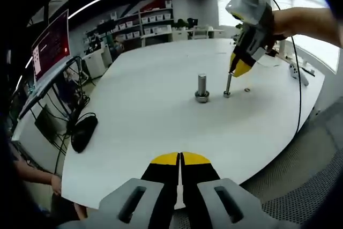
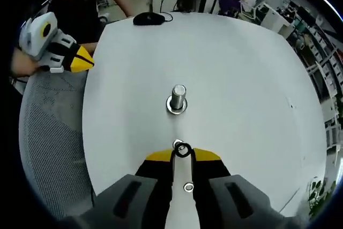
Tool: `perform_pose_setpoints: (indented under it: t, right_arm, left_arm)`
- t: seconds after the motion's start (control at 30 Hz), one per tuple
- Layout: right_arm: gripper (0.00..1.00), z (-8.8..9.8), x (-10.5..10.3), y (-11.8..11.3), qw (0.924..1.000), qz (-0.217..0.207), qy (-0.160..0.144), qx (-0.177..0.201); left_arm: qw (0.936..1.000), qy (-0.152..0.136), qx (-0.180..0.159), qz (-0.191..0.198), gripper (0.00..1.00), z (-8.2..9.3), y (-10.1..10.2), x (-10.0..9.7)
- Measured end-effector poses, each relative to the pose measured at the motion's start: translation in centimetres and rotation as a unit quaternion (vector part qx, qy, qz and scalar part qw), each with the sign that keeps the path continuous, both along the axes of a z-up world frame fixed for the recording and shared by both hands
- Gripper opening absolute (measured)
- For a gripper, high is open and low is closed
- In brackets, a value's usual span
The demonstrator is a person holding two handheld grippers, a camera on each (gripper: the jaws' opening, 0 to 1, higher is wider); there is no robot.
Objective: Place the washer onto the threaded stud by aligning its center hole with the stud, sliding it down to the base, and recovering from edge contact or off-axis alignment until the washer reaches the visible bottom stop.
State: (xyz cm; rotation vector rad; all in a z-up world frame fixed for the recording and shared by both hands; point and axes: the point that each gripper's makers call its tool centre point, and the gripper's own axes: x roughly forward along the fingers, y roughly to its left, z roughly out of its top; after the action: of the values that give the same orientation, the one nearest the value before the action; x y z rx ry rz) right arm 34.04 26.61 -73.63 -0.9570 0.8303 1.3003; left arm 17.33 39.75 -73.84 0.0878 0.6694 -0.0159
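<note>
A thin threaded stud (image 1: 228, 85) stands upright on the white table (image 1: 150, 105). Just above it is my right gripper (image 1: 237, 71), held in a hand. In the right gripper view my right gripper (image 2: 182, 155) is shut on a small steel washer (image 2: 183, 150), which sits right beside the stud's top (image 2: 177, 143), slightly off its axis. A thicker bolt (image 1: 201, 87) (image 2: 178, 97) with a ring at its base stands close by. A spare washer (image 1: 247, 89) (image 2: 188, 187) lies flat on the table. My left gripper (image 1: 180, 160) (image 2: 80, 59) hangs shut and empty at the table's near edge.
A black mouse (image 1: 84, 132) (image 2: 149, 19) with its cable lies near the table's edge. A monitor (image 1: 51, 46) stands off to the left. A grey mesh chair (image 2: 48, 148) is beside the table, with a person (image 2: 86, 4) behind the left gripper.
</note>
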Motion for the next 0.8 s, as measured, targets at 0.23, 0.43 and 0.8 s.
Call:
perform_pose_setpoints:
  t: [0.23,0.43,0.8]
  right_arm:
    - [0.14,-0.3,0.0,0.6,0.9999,0.009,0.001,-0.009]
    - [0.14,-1.0,0.0,0.4,0.9997,0.013,0.005,-0.021]
    - [0.14,-2.7,0.0,0.4,0.999,0.022,0.01,-0.038]
  left_arm:
    - [1.0,-0.002,0.0,0.001,0.0,0.1,0.1,0.0]
    - [1.0,-0.004,0.001,0.001,0.0,0.1,0.1,0.1]
    - [1.0,-0.004,-0.001,0.003,0.0,0.1,0.1,0.0]
